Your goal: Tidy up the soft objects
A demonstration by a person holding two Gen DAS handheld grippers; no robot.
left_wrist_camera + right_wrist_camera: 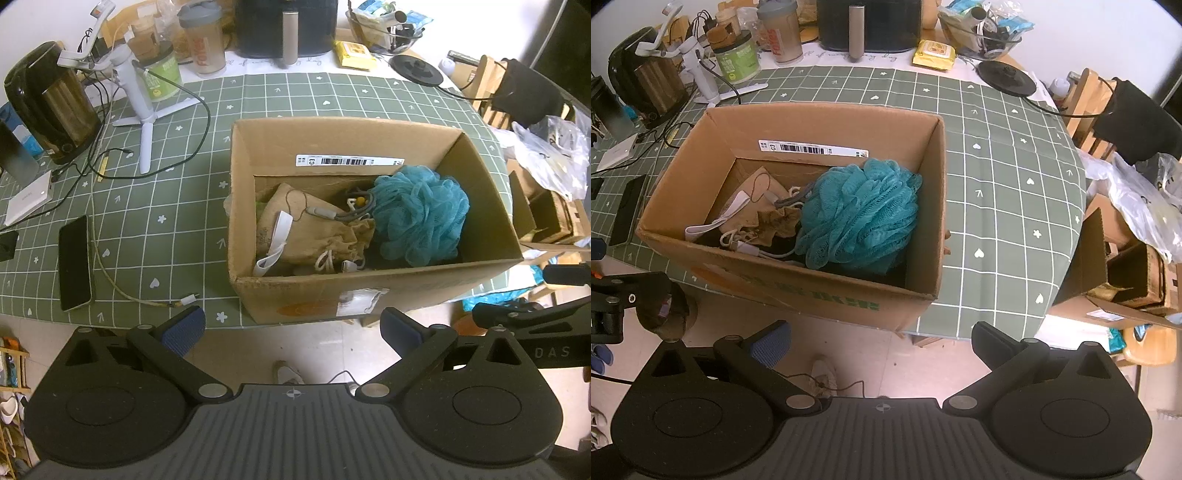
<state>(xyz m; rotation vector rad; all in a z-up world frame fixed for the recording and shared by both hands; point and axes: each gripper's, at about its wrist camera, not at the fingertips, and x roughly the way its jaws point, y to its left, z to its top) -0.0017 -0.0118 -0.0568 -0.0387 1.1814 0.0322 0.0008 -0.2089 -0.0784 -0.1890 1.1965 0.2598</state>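
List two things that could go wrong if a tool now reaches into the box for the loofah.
1. Cords lie beside the loofah and across the pouch; its mesh could snag them and drag them out.
2. The box overhangs the table edge; a downward push on its near wall might tip it off.

The teal loofah [858,214] hides the cardboard box [798,122] floor beneath.

The surface [280,96] is sage green, gridded in white with small hearts and flowers. A teal mesh bath pouf [419,214] and a tan drawstring pouch [314,230] fill the brown cardboard box [369,138], lettered in what looks like green.
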